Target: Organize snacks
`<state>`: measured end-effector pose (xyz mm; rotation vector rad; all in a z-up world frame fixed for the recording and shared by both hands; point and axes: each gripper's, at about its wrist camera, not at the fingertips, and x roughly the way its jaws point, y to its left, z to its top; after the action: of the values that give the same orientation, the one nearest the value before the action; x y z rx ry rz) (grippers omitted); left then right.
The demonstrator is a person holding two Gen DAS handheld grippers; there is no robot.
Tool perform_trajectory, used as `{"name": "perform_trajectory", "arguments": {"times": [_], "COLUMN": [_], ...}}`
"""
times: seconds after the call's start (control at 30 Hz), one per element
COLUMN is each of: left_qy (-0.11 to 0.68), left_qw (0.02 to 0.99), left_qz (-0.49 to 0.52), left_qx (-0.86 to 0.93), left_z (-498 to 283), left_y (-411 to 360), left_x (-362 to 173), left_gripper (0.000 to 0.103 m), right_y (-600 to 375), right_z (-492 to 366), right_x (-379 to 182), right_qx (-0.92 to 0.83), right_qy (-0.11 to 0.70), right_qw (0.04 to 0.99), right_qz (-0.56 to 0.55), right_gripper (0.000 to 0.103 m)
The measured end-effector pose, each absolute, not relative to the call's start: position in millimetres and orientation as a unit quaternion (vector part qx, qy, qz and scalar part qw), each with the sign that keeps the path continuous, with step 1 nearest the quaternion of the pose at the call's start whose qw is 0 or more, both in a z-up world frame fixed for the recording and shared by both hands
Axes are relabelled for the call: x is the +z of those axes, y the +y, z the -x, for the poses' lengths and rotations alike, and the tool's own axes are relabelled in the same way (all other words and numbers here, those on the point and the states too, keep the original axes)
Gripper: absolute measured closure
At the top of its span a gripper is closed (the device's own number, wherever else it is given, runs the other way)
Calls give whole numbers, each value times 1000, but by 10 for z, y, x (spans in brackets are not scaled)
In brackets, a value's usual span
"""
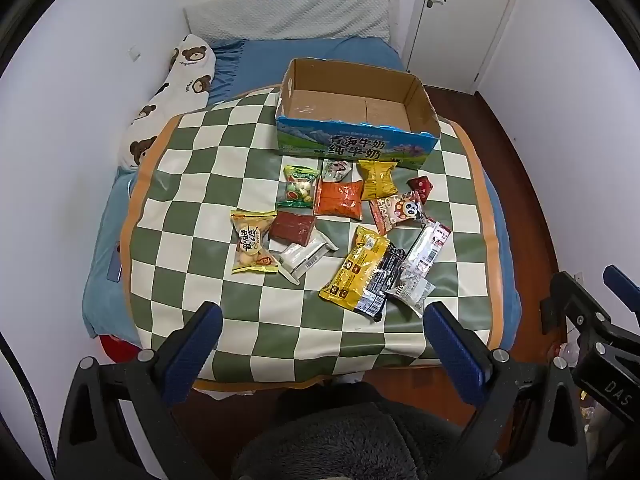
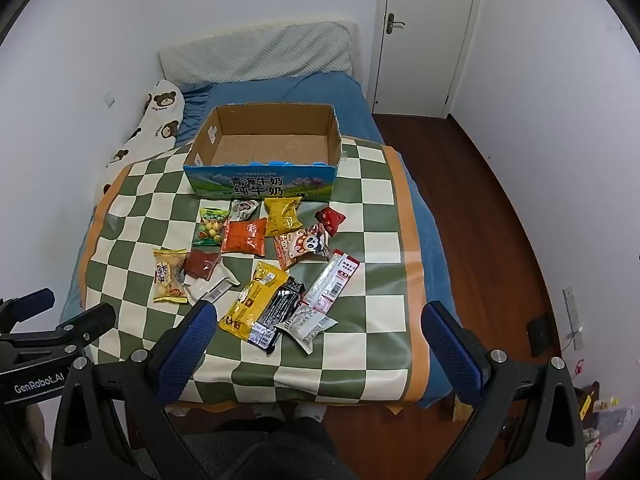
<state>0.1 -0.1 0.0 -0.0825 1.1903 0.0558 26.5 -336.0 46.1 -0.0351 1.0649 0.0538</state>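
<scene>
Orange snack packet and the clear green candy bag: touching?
Touching. The left wrist view shows the orange snack packet overlapping the right edge of the green candy bag, no checkered cloth between them.

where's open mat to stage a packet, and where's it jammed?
Free: the checkered mat right of the red packet, out to its orange border; the mat's left side, between the bear pillow and the yellow cookie bag; the near strip ahead of both open grippers. The cardboard box holds nothing. Jammed: the middle, below the box, where packets overlap.

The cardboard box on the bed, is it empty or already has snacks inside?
Empty: the cardboard box shows only its bare brown floor in both views.
</scene>
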Motion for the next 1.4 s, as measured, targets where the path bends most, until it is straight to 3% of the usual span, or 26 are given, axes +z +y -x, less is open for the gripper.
{"name": "perform_trajectory", "arguments": {"times": [1.4], "left_qy": [547], "left_qw": [836], "left_qz": [29], "left_qx": [29], "left_z": [63], "left_y": [36], "left_x": [111], "left_gripper": [0], "right_y": [-3376], "right_z": [-231], "right_x": [490], "right_qx": [26], "right_qy": [503], "right_qw": [864], "right_qz": [17], "right_gripper": [0]}}
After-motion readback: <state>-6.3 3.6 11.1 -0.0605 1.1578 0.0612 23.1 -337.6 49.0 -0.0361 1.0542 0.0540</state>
